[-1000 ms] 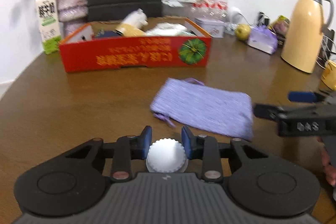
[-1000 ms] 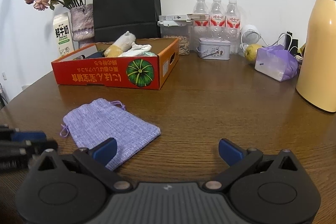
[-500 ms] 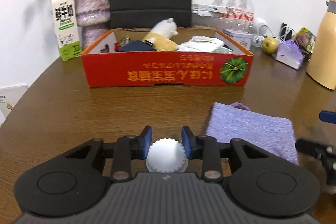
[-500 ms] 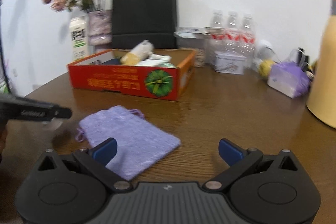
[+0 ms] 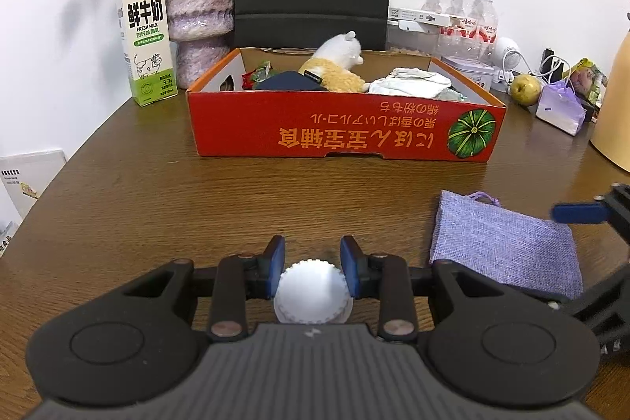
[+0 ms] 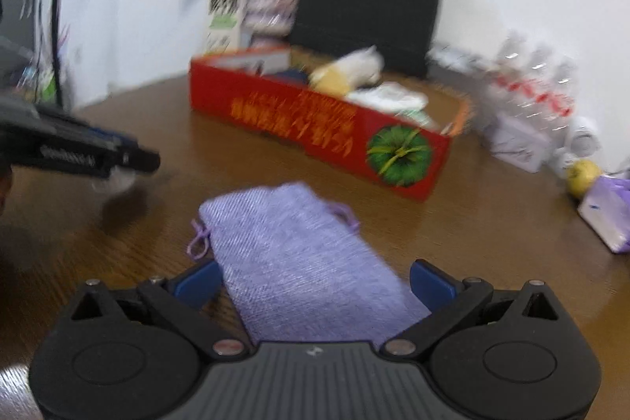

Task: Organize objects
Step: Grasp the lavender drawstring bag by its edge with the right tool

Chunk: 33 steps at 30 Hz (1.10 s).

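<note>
— Brown wooden worktop (image 5: pixel 138 191) carries everything we see, with a white wall behind. What do we hold on the left?

— Our left gripper (image 5: pixel 312 260) has its jaws closed on a round white ribbed cap (image 5: pixel 311 288); both blue pads press its sides.

— And the right gripper (image 6: pixel 313 280)?

— Its jaws stand wide open. The flat lilac woven drawstring pouch (image 6: pixel 299 258) lies on the worktop between them, and the pads do not touch it. This view is blurred.

— Where is the pouch in the left view?

— To the right of the left gripper, in front of the red cardboard box with a green pumpkin print (image 5: pixel 346 136). Inside the box we see a white and yellow plush toy (image 5: pixel 334 67) and some folded white cloth (image 5: pixel 409 83). A white and green milk carton (image 5: pixel 145 38) stands left of the box.
</note>
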{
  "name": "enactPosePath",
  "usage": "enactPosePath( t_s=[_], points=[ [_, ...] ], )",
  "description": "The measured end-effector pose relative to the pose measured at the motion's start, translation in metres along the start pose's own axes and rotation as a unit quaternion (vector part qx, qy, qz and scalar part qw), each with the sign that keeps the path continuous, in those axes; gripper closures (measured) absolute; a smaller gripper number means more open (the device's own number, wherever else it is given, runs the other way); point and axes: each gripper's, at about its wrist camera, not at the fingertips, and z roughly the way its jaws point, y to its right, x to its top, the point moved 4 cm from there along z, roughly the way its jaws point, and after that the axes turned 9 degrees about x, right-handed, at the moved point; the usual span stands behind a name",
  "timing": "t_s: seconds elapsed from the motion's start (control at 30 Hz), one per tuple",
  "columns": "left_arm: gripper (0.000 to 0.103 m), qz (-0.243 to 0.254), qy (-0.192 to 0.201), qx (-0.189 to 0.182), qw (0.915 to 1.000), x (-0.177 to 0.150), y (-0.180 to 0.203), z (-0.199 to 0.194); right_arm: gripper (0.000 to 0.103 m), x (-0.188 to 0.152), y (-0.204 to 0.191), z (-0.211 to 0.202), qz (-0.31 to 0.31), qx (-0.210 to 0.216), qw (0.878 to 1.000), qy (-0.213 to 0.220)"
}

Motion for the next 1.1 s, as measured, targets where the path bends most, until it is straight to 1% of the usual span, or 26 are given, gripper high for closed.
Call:
enactPosePath(
  t_s=[0.07, 0.1, 0.2, 0.33, 0.37, 0.43, 0.5, 0.53, 0.57, 0.6, 0.63, 0.67, 0.73, 0.8, 0.83, 0.9, 1.03, 1.1],
  points=[
    [0.071, -0.001, -0.001, -0.001, 1.0, -0.001, -0.001, 0.0, 0.0, 0.005, 0.011, 0.011, 0.027, 0.033, 0.999, -0.012],
    [0.071, -0.001, -0.002, -0.001, 1.0, -0.001, -0.001, 0.0, 0.0, 0.007, 0.016, 0.015, 0.037, 0.041, 0.998, -0.008],
    [0.071, -0.003, -0.002, -0.004, 1.0, -0.002, -0.001, -0.001, 0.0, 0.012, 0.024, 0.022, 0.047, 0.027, 0.999, -0.008],
    [0.071, -0.005, -0.003, -0.007, 1.0, -0.002, -0.002, -0.002, 0.0, 0.012, 0.026, 0.023, 0.049, 0.029, 0.998, -0.007],
    [0.071, -0.006, -0.003, -0.007, 1.0, -0.003, -0.002, -0.002, 0.001, 0.011, 0.026, 0.023, 0.052, 0.028, 0.998, -0.006],
    [0.071, -0.006, -0.003, -0.007, 1.0, -0.003, -0.003, -0.002, 0.005, 0.01, 0.025, 0.022, 0.06, 0.02, 0.998, -0.002],
    [0.071, -0.007, -0.002, -0.006, 1.0, -0.002, -0.003, -0.002, 0.012, 0.01, 0.024, 0.019, 0.062, 0.017, 0.998, 0.002],
    [0.071, -0.008, -0.002, -0.006, 0.9999, -0.002, -0.004, -0.002, 0.02, 0.01, 0.024, 0.018, 0.063, 0.016, 0.998, 0.006],
    [0.071, -0.008, -0.002, -0.006, 0.9999, -0.002, -0.004, -0.002, 0.033, 0.01, 0.025, 0.016, 0.065, 0.012, 0.998, 0.01],
    [0.071, -0.008, -0.001, -0.006, 0.9999, -0.002, -0.004, -0.002, 0.041, 0.009, 0.027, 0.013, 0.069, 0.008, 0.997, 0.015],
    [0.071, -0.008, 0.001, -0.006, 0.9999, -0.003, -0.004, -0.003, 0.056, 0.009, 0.029, 0.011, 0.076, 0.007, 0.997, 0.021],
    [0.071, -0.008, 0.003, -0.006, 0.9999, -0.003, -0.004, -0.004, 0.076, 0.009, 0.032, 0.009, 0.086, 0.011, 0.996, 0.028],
    [0.071, -0.007, 0.006, -0.006, 0.9999, -0.002, -0.004, -0.006, 0.095, 0.007, 0.039, 0.006, 0.109, 0.015, 0.993, 0.035],
    [0.071, -0.006, 0.01, -0.005, 0.9999, -0.002, -0.003, -0.007, 0.097, 0.006, 0.041, 0.003, 0.118, 0.015, 0.992, 0.039],
    [0.071, -0.007, 0.012, -0.004, 0.9999, -0.002, -0.004, -0.008, 0.097, 0.006, 0.04, 0.001, 0.116, 0.008, 0.992, 0.044],
    [0.071, -0.008, 0.016, -0.001, 0.9998, -0.002, -0.005, -0.01, 0.097, 0.006, 0.037, -0.004, 0.108, -0.005, 0.992, 0.057],
    [0.071, -0.016, 0.026, 0.002, 0.9995, 0.001, -0.007, -0.015, 0.098, 0.005, 0.034, -0.013, 0.117, -0.011, 0.99, 0.079],
    [0.071, -0.016, 0.03, 0.004, 0.9994, 0.001, -0.007, -0.017, 0.098, 0.004, 0.029, -0.018, 0.112, -0.017, 0.99, 0.09]
  ],
)
